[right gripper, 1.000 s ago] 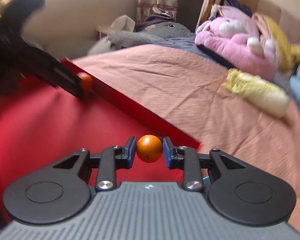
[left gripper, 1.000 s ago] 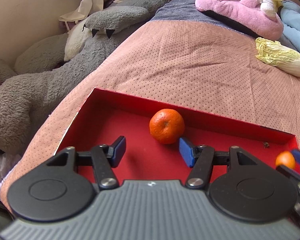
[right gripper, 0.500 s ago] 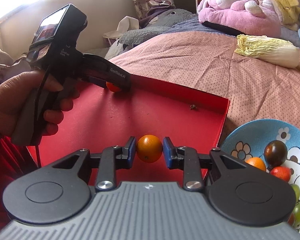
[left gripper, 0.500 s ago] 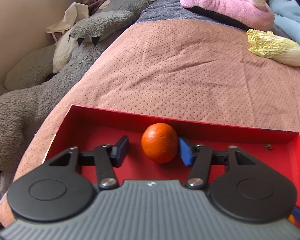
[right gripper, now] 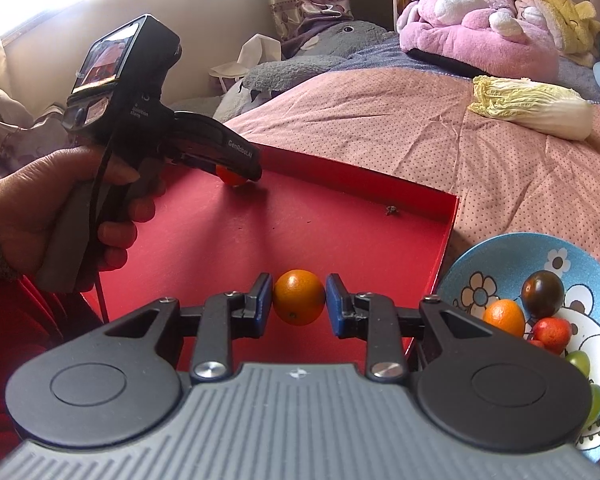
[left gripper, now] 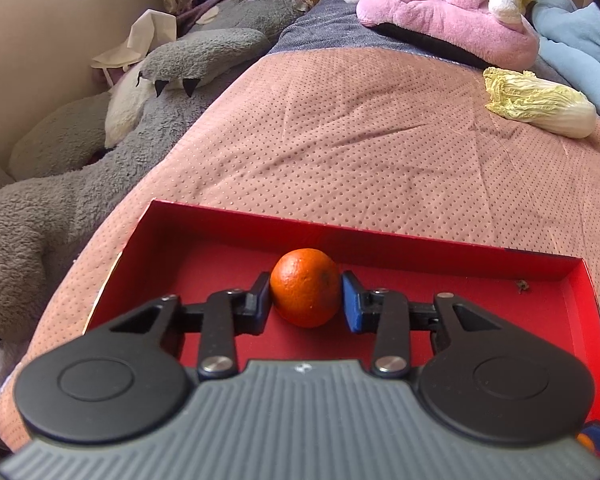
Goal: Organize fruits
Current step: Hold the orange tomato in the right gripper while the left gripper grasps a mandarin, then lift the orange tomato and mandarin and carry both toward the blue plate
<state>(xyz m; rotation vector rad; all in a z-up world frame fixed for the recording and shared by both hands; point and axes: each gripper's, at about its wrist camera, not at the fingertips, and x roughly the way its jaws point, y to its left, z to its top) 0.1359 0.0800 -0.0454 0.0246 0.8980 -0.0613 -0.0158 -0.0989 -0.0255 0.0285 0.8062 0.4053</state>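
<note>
A red tray lies on the pink bedspread. My left gripper is shut on a mandarin near the tray's far wall; the mandarin also shows in the right wrist view, partly hidden under the left gripper's body. My right gripper is shut on a small orange and holds it over the tray's right front part. A blue flowered bowl beside the tray's right edge holds several small fruits, among them an orange one and a dark tomato.
A napa cabbage lies on the bedspread beyond the tray, also in the right wrist view. A grey plush toy lies along the left, a pink plush at the back. A small dark speck sits in the tray's far right corner.
My left gripper has closed around the mandarin, which stood outside its jaws a second ago. My right gripper has swung toward the tray's right side with the small orange, bringing the bowl into view.
</note>
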